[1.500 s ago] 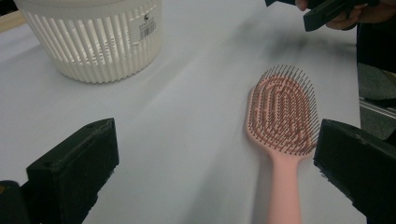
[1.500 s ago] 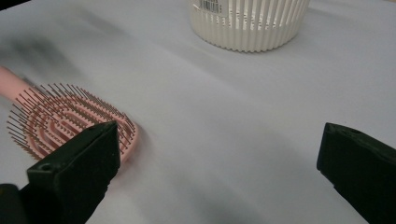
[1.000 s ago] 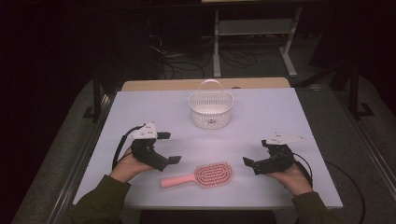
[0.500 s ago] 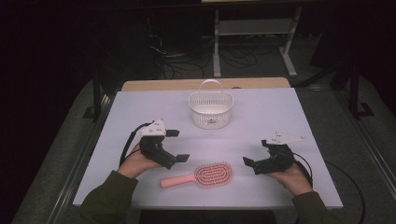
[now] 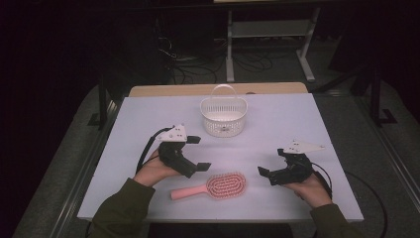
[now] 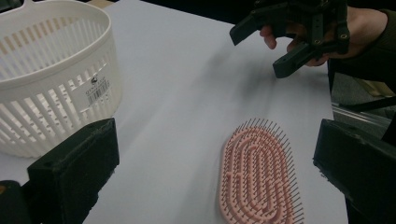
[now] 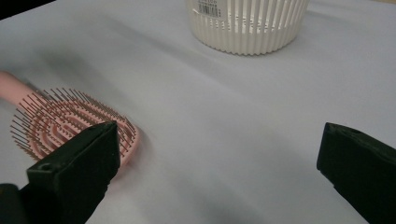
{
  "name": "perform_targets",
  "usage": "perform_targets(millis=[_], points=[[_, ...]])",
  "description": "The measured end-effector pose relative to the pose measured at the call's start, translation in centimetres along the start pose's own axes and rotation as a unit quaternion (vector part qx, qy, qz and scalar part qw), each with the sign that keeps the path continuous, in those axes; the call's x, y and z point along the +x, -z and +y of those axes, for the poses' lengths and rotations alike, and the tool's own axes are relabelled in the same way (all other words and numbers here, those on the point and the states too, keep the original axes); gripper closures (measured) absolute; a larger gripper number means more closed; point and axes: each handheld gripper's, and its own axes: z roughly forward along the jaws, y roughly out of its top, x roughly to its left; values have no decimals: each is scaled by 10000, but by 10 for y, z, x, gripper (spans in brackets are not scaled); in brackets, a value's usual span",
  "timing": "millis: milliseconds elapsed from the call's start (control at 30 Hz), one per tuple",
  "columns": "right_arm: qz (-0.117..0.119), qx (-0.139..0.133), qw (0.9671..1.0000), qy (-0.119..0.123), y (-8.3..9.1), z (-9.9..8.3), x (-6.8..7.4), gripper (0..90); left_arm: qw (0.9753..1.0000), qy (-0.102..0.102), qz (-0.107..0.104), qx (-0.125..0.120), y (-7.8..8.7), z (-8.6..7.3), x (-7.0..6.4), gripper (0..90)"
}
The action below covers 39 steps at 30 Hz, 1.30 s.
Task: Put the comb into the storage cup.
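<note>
Half the hairbrush [image 7: 70,123], handle perhaps hidden

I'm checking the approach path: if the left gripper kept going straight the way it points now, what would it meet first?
Probably the pink oval-headed plastic hairbrush, lying bristles up just ahead of the open left gripper; the white slatted plastic basket sits off to the side.

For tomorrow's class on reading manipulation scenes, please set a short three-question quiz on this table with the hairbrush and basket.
1. True or false: the pink hairbrush lies inside the white basket.
2. Which hand-held gripper is nearer the brush's handle: A) left hand-held gripper B) right hand-held gripper?
3. Fill in: the brush lies with its bristles facing ____.

Key:
1. False; it lies on the table, nearer the person than the basket.
2. A.
3. Up.
</note>
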Motion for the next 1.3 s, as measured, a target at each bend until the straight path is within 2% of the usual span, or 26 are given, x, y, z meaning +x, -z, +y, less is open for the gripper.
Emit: perform_targets(millis=[233,367,567,700,1033,1167,1300], points=[[9,29,9999,157,-1,-2,3,0,10000,-61,-58,16,-3,0,-2,0],[62,89,9998,153,-3,-4,3,0,9999,-100,-82,57,-4,0,-3,0],[53,94,9998,166,-3,-5,3,0,9994,-203,-109,267,-8,-2,-6,0],[49,93,9998,167,-3,-5,3,0,9987,-211,-205,428,-10,-3,-8,0],[27,80,9999,149,-3,-4,3,0,9938,-491,-289,954,-15,-6,-15,0],[23,74,9999,150,-2,-4,2,0,9931,-500,-282,1027,-15,-6,-17,0],[19,72,9999,151,-2,-4,2,0,9915,-592,-251,1133,-14,-7,-17,0]])
